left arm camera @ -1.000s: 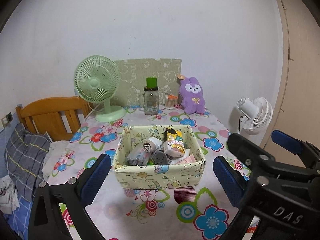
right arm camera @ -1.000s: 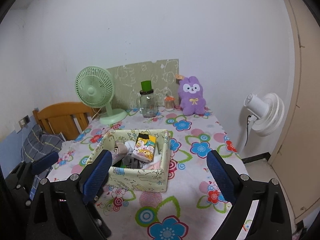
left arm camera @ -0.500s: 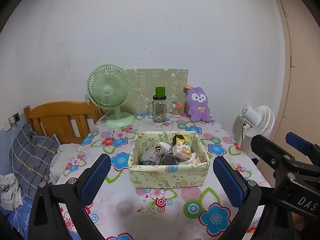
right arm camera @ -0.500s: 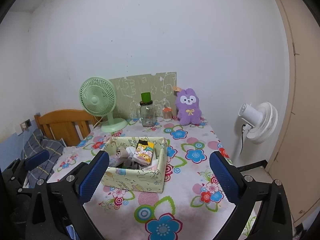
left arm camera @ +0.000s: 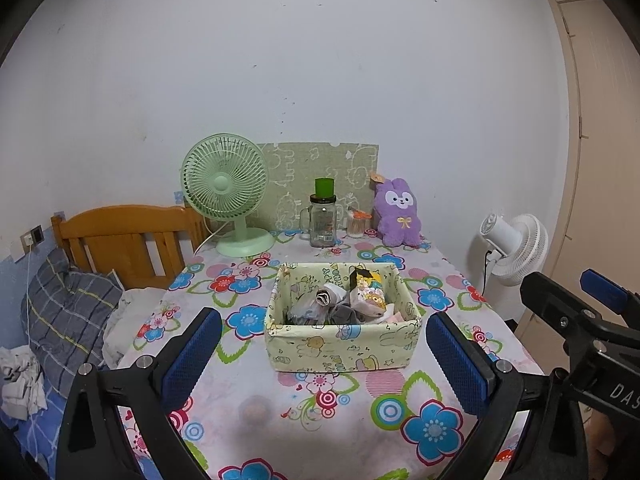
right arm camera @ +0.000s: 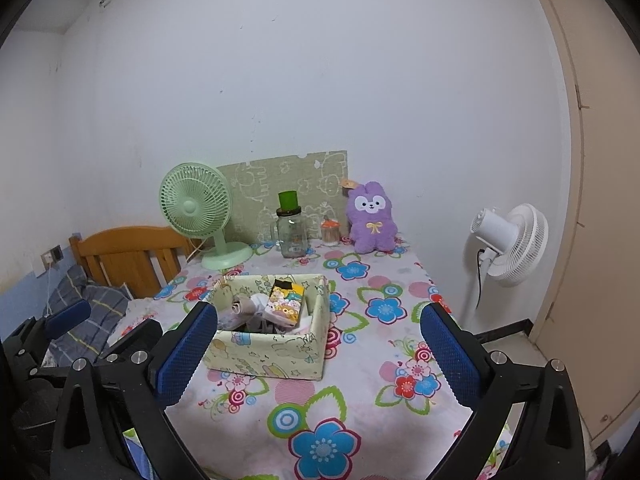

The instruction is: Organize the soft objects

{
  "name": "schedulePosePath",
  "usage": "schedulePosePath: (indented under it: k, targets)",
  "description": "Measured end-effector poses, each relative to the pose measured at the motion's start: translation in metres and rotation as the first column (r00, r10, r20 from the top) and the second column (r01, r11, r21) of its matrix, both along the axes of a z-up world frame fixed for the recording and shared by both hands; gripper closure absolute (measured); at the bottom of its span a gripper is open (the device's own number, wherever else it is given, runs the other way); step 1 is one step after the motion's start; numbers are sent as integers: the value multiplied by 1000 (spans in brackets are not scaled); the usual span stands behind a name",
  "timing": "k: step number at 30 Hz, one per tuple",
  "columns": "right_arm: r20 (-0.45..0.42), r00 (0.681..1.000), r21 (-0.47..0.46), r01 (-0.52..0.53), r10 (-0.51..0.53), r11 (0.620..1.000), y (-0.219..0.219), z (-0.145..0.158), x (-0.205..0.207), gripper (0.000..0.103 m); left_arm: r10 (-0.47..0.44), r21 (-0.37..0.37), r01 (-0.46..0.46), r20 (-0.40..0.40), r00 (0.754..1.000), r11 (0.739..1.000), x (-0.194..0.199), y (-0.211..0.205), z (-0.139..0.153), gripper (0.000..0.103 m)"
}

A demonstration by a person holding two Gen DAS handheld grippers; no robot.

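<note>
A pale yellow fabric box with cartoon print stands mid-table; it also shows in the right wrist view. Rolled socks and a yellow cartoon-print soft item lie inside it. A purple plush rabbit sits at the table's back against the wall. My left gripper is open and empty, held back from the box near the table's front edge. My right gripper is open and empty, to the right of the left one.
A green desk fan, a glass jar with green lid and a small jar stand at the back. A wooden headboard and bedding lie left. A white floor fan stands right.
Both grippers have pulled back and up from the box, which now looks smaller and farther away. Both stay open and empty.
</note>
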State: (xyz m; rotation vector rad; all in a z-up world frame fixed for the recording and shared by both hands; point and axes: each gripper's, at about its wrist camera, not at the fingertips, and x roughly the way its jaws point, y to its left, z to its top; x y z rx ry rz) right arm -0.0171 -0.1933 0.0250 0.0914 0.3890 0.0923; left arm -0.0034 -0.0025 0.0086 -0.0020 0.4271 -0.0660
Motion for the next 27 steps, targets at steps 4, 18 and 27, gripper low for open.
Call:
schedulePosePath:
  k: [4, 18, 27]
  targets:
    - [0, 1000, 5, 0, 0, 1000, 0, 0, 1, 0, -1, -4, 1, 2, 1000, 1000, -1, 2, 1, 0]
    - [4, 1000, 11, -3, 3, 1000, 2, -2, 2, 0, 19, -15, -19, -4, 1000, 1000, 3, 7, -1, 0]
    - [3, 1000, 4, -4, 4, 1000, 6, -3, 7, 0, 27, -30, -27, -16, 1000, 999, 8, 12, -3, 0]
